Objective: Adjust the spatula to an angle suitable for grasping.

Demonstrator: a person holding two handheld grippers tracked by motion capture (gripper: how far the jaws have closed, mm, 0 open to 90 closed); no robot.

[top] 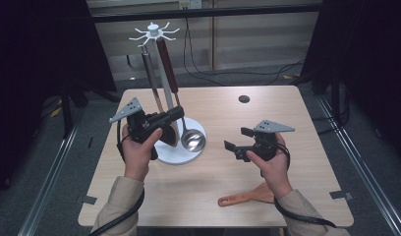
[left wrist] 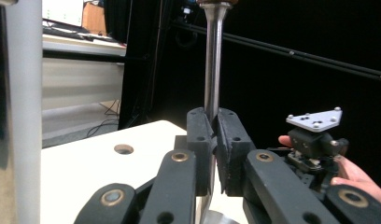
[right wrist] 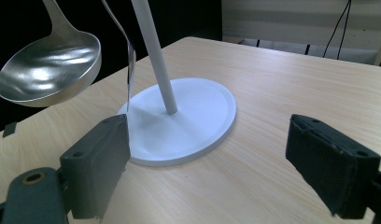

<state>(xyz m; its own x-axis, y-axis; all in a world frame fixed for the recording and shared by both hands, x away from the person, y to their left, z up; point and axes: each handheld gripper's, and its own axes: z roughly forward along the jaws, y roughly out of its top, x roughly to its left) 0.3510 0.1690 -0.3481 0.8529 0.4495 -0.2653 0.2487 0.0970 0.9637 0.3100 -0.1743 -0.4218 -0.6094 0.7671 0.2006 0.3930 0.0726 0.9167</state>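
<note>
I'm counting two utensils hanging on the one white rack point(top: 181, 152): a silver-handled one point(top: 148, 69), blade hidden behind my left gripper point(top: 178, 114), and a ladle point(top: 192, 139) with a brown grip. Left gripper is clamping the ladle's steel shank point(left wrist: 212, 70) just above the bowl. Right gripper point(top: 236, 139) is hovering over the table point(top: 287, 118), jaws gaping, holding nothing. One wooden spatula point(top: 245, 196) is lying near the front edge, blade half covered by my right wrist.

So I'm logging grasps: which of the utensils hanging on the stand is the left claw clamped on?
The ladle with the reddish-brown handle: the left claw pinches its steel stem, while the grey-handled utensil beside it hangs untouched.
</note>
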